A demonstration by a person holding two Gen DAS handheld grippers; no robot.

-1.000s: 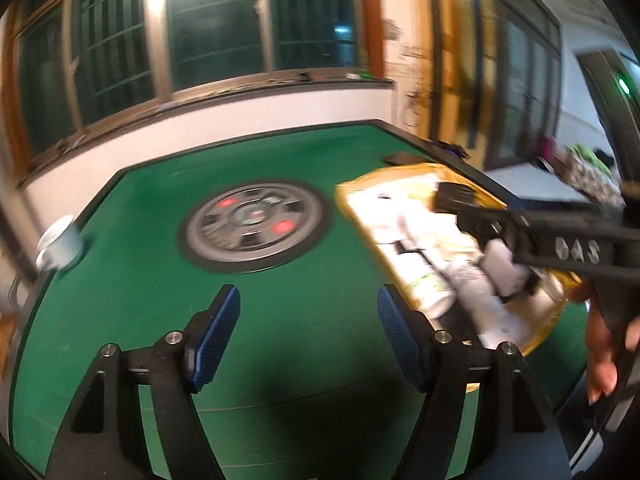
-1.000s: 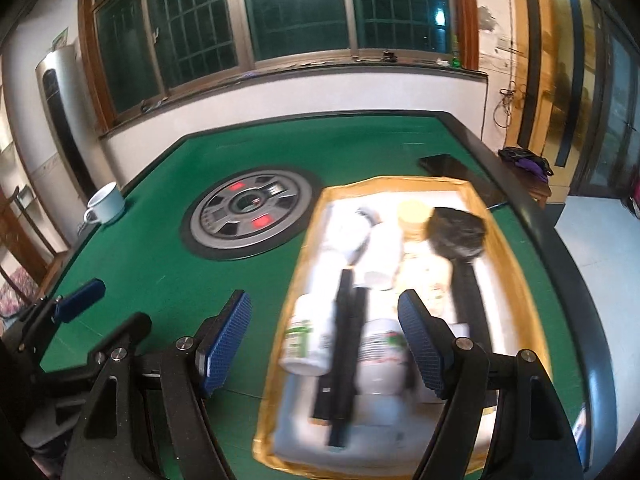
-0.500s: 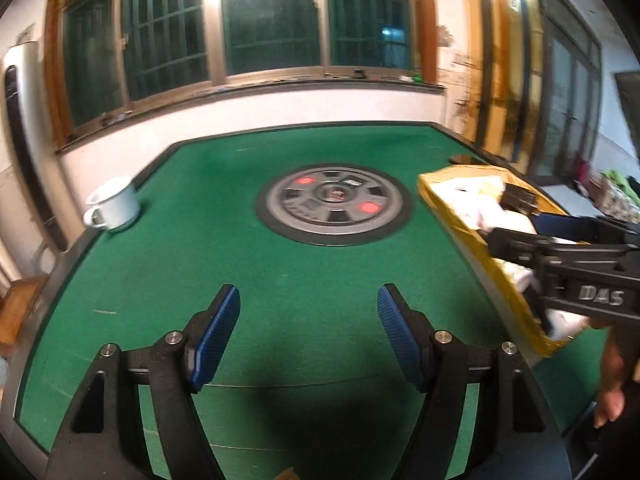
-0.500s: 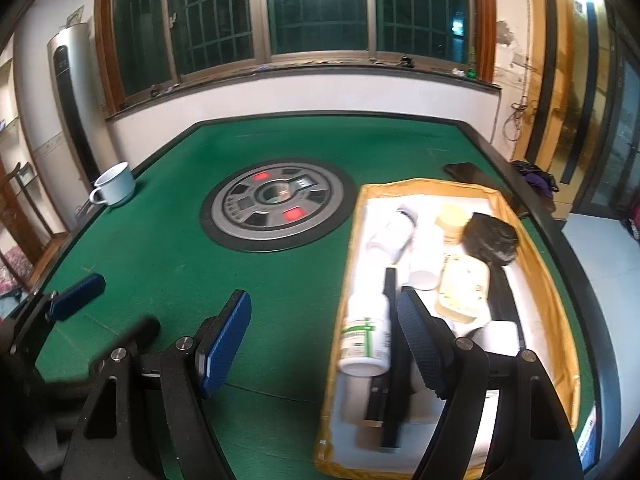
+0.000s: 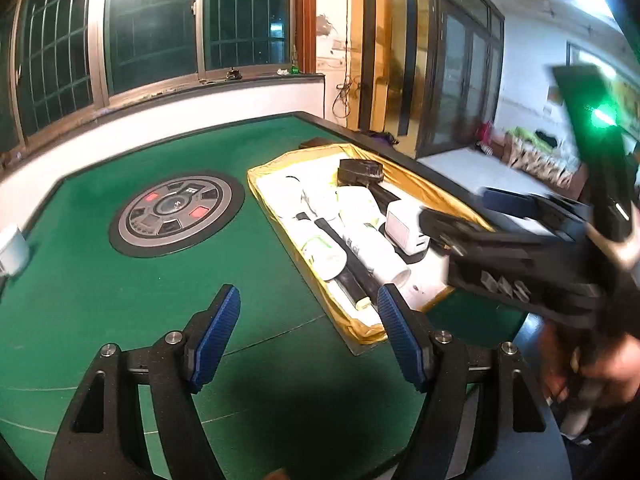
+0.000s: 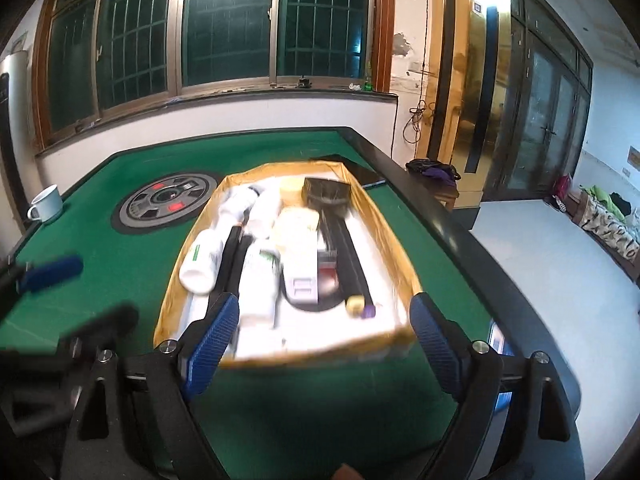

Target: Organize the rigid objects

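a green felt table (image 5: 120,300) is seen from two fisheye cameras, one on each hand-held gripper. in the left wrist view, the left gripper (image 5: 308,336) fills the bottom of the frame; its two blue-padded fingers (image 5: 212,332) are spread wide apart and nothing is held between them, only bare felt. a round grey panel with red buttons (image 5: 176,212) is set into the felt at centre left, and part of a white mug (image 5: 12,246) is cut off at the left edge. a gold-edged tray (image 5: 276,164) lies right of centre, crowded with rigid objects: white bottles with green labels (image 5: 324,254), a long black bar (image 5: 352,272), a white boxy item (image 5: 406,228) and a dark brush-like block (image 5: 360,170) at its far end. the right gripper is seen blurred at the right edge, gripped by a hand (image 5: 584,364) at lower right.

in the right wrist view, the right gripper (image 6: 324,344) is at the bottom of the frame, its blue-padded fingers (image 6: 210,344) wide apart and empty, with the near edge of the tray (image 6: 384,216) between them. the tray's contents are blurred; a white bottle (image 6: 202,260), black bars and a dark block (image 6: 326,194) can be made out. the mug (image 6: 46,204) is at the far left, and a dark flat item (image 6: 366,174) lies just beyond the tray's far right corner.
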